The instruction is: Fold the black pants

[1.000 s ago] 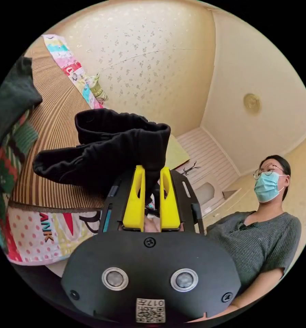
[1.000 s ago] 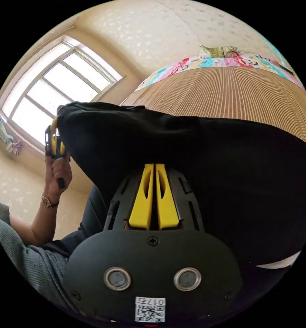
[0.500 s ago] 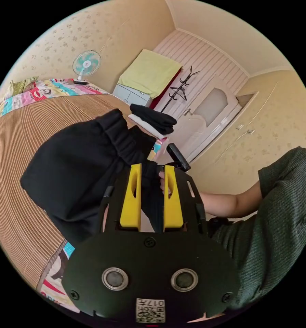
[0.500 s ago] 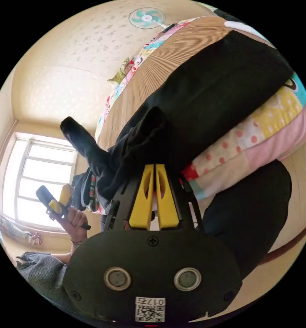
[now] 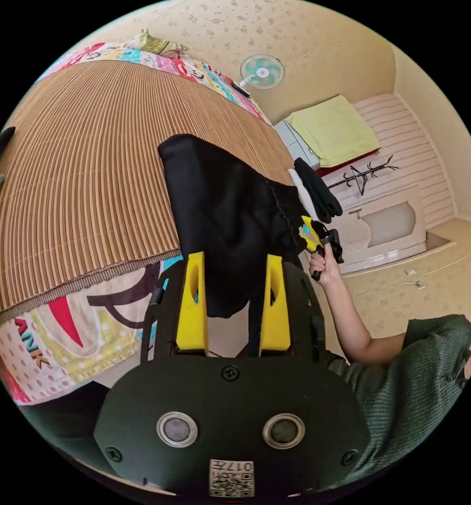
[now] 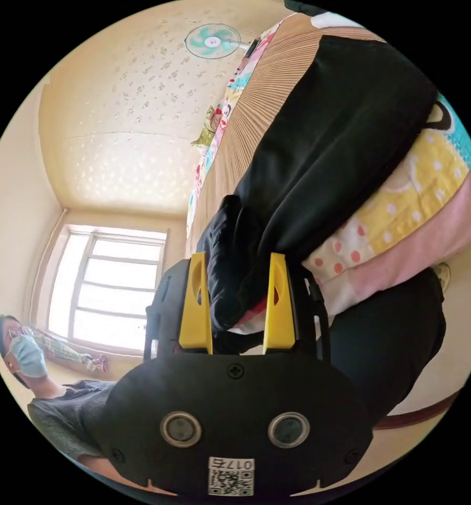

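The left gripper (image 5: 234,302) now has its jaws spread with the black pants (image 5: 230,210) loose between them, where half a second ago they pinched the cloth. The pants lie on the striped mat (image 5: 82,173) at the bed's edge, so this fold looks set down. The right gripper (image 6: 239,305), pressed together before, is likewise parted around the bunched cloth.
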